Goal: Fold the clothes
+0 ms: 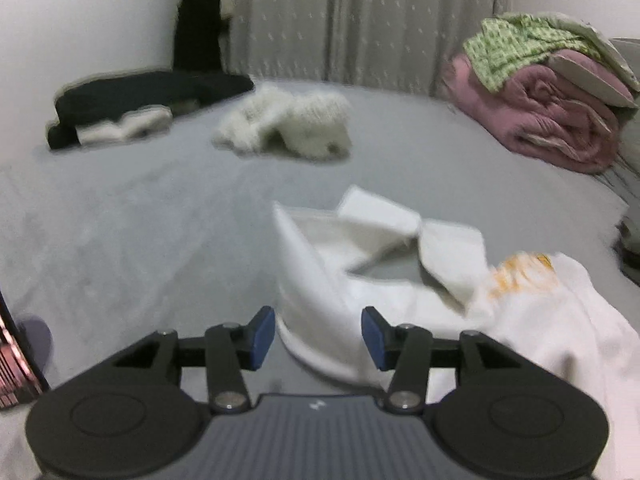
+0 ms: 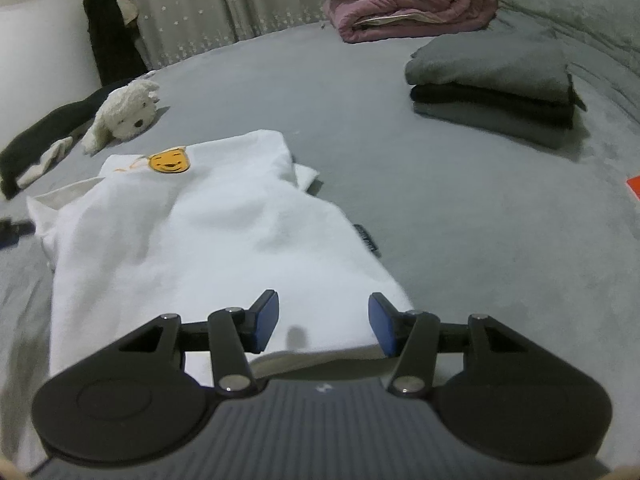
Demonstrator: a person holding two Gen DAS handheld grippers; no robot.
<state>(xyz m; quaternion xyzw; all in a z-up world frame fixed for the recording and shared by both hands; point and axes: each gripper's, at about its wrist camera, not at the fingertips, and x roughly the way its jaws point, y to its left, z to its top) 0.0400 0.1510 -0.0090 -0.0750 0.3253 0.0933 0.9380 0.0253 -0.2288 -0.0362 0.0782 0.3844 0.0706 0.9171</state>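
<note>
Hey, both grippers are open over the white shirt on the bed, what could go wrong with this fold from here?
1. The white shirt's sleeve lies crumpled on the left side; folding now may trap wrinkles.
2. The right gripper, jaws open, sits over a doubled hem; it may pinch only the top layer.
3. The left gripper straddles a raised fold and could drag the shirt instead of lifting it.
</note>
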